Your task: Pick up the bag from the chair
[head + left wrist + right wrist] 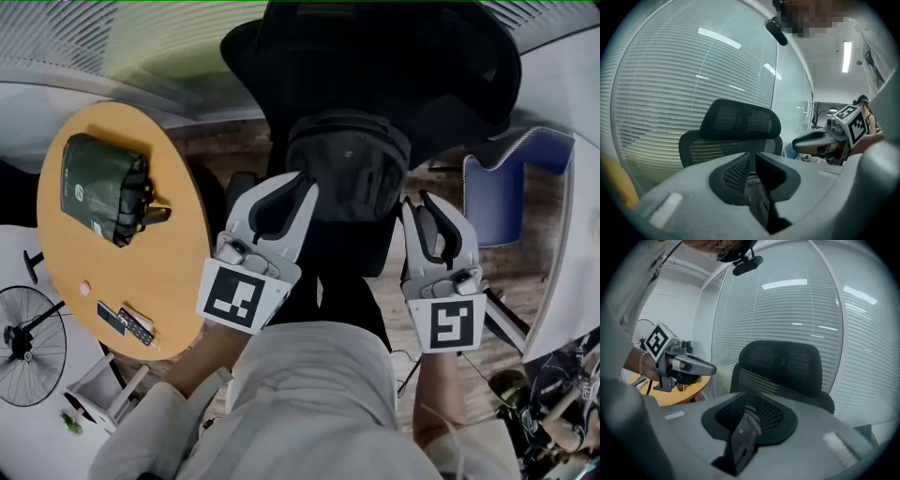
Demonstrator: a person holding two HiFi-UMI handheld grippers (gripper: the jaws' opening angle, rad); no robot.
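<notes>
Bag (347,173) lies at 12 o'clock against the chair (375,56). Left gripper (298,183) at its 9 and right gripper (417,199) at its 3 each pinch it, jaws narrow. At 10 o'clock, the green pouch's (103,187) pale logo is unreadable.

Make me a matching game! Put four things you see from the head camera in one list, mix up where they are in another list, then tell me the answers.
Things:
1. backpack
2. green bag
3. fan
4. blue chair

Places:
A. on the round table
B. at the right side of the head view
C. on the black office chair
D. in the bottom-left corner of the head view

Pairs: 1-C, 2-A, 3-D, 4-B
</notes>
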